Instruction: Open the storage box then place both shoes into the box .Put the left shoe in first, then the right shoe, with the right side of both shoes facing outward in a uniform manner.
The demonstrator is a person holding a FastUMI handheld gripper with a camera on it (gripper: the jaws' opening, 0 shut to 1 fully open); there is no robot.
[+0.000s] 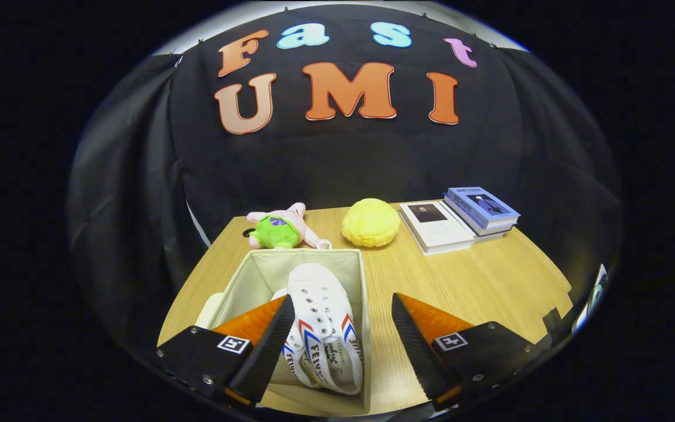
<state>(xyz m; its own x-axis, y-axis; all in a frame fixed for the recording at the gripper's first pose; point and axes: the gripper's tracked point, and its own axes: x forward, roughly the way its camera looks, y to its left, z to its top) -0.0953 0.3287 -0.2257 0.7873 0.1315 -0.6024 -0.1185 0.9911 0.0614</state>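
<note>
The cream fabric storage box (354,275) stands open on the wooden table (490,281), under my left finger. White canvas shoes with red and blue stripes (323,328) lie inside it, toes pointing away from me; the upper shoe covers most of a second one beneath it. My gripper (343,316) is open and hovers above the box, with the shoes seen between the fingers and neither finger touching them. The right finger (416,343) hangs over bare table just right of the box wall.
Beyond the box lie a pink and green plush toy (283,228) and a yellow bumpy ball-shaped toy (370,222). A white book (437,227) and a stack of blue books (481,210) sit at the far right of the table.
</note>
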